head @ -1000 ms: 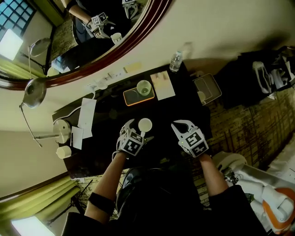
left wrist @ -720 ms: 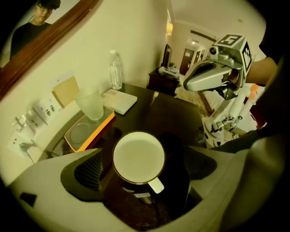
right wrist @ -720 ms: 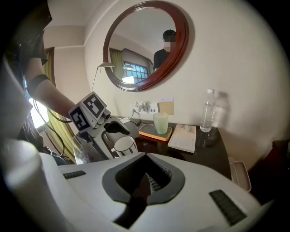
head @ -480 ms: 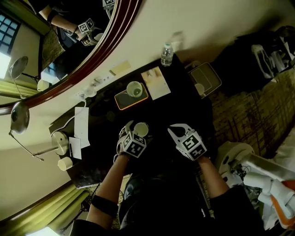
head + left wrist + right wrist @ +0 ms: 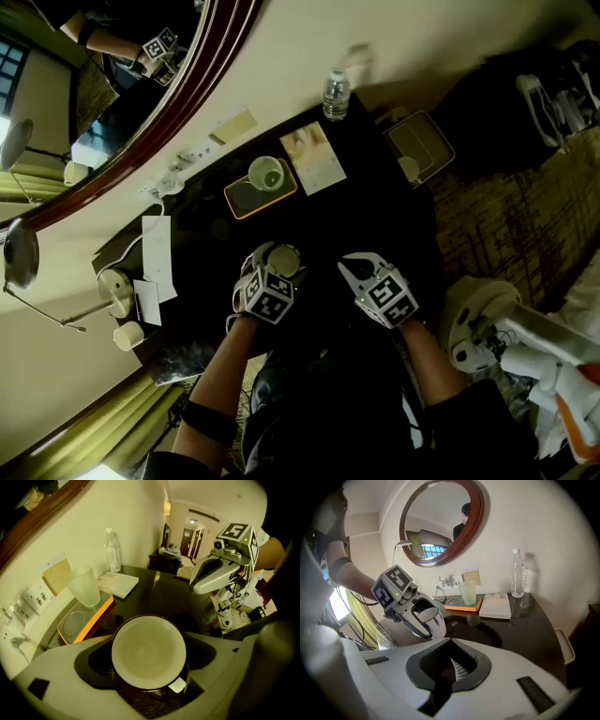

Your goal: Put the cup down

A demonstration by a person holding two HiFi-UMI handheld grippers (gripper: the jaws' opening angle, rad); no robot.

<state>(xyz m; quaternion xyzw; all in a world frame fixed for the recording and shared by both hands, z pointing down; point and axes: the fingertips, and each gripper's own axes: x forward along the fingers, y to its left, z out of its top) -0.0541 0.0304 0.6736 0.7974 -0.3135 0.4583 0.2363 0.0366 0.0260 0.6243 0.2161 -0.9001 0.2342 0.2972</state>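
On the near side of the orange-rimmed tray [image 5: 239,198], toward the person, the left tool [image 5: 277,255] is angled steeply down at the dark counter [image 5: 375,216] with the cup [image 5: 148,651] between its jaws. The jaws have just been closing and now pinch the cup's sides. The cup stands upright with its pale, empty inside facing up. It is very low over the counter, but I cannot tell whether its base touches. By my reckoning the carrying is nearly done. What is left is to settle the base on the counter, spread the jaws and draw the tool away without tipping the cup. A glass [image 5: 266,173] stands on the tray, with a booklet [image 5: 314,159] just right of the tray and a water bottle [image 5: 336,94] beyond that. Right of the cup, also on the near side of the tray, the right tool [image 5: 354,266] hovers with its jaws pressed together on nothing.
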